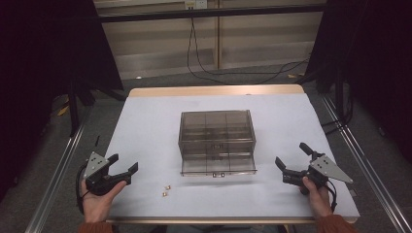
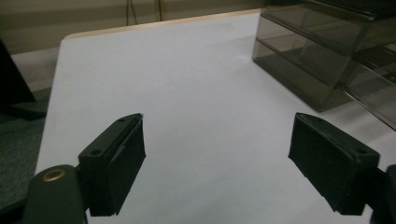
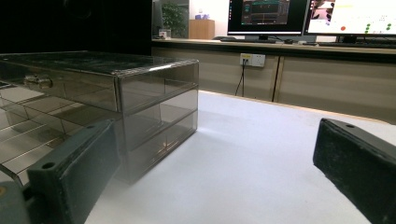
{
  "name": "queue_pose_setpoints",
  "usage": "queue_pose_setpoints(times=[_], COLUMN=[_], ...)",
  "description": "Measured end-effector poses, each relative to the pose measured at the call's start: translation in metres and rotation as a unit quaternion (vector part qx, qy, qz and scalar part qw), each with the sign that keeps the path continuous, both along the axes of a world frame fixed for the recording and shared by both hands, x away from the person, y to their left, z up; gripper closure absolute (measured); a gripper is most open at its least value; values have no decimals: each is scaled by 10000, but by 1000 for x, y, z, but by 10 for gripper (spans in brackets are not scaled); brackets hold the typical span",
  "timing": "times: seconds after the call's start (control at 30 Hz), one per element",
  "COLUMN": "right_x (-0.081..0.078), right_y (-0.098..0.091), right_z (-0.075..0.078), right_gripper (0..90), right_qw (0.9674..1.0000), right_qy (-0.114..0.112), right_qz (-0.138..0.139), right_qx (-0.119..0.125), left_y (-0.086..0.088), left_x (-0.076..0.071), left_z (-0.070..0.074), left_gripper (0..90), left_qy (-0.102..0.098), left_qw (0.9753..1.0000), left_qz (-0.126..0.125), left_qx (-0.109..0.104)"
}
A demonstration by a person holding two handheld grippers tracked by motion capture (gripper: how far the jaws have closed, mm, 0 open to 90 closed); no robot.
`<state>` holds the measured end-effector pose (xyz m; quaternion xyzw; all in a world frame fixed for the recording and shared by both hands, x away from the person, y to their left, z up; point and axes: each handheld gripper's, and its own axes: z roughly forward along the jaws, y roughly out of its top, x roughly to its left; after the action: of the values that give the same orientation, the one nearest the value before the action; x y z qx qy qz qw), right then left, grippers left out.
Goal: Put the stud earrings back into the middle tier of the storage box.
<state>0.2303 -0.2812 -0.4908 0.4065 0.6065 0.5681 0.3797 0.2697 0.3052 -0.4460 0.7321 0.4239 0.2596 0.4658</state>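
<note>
While its bottom drawer juts out, the smoky drawer box [image 1: 216, 141] looks translucent.

2 black grippers, left gripper [image 1: 120, 170] and right gripper [image 1: 293, 159], each carry a grey 3-cornered plate, black cable; rust-orange sleeves [image 1: 94, 227].

1. A lab or recording room, probably, rather than a home.
2. The white-covered table [image 1: 145, 126] stands between black curtains [image 1: 43, 48] and metal floor rails [image 1: 58, 174].
3. Beyond the table, a cable [image 1: 204, 68] hangs from a wall socket [image 1: 195, 4].
4. Beyond the table, monitors [image 3: 264, 16] glow on a long counter [image 3: 280, 46]; their screens are too small to read.
</note>
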Motion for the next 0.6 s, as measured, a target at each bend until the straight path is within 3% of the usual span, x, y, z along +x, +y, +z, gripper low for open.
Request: queue_pose_setpoints(times=[0.13,0.23,0.33,0.47,0.6], right_x=[0,0,0,0,0], right_y=[0,0,0,0,0], right_z=[0,0,0,0,0], right_gripper=[0,0,0,0,0], right_qw=[10000,10000,10000,10000,10000], right_qy=[-15,-9,-3,0,-1], right_qz=[-10,-11,4,0,-3], right_qx=[-20,-15,-13,-6,-12], left_y=[0,-1,-3,-7,-12], left_x=[-1,-3,-2,-4,-6], left_z=[0,2,3,7,10], left_gripper=[204,244,245,267,272], left_qy=[82,173,296,294,472], left_qw=[9999,9997,9993,9991,9980], left_qz=[-68,-123,-198,-292,-409], left_qx=[16,-113,-87,17,96])
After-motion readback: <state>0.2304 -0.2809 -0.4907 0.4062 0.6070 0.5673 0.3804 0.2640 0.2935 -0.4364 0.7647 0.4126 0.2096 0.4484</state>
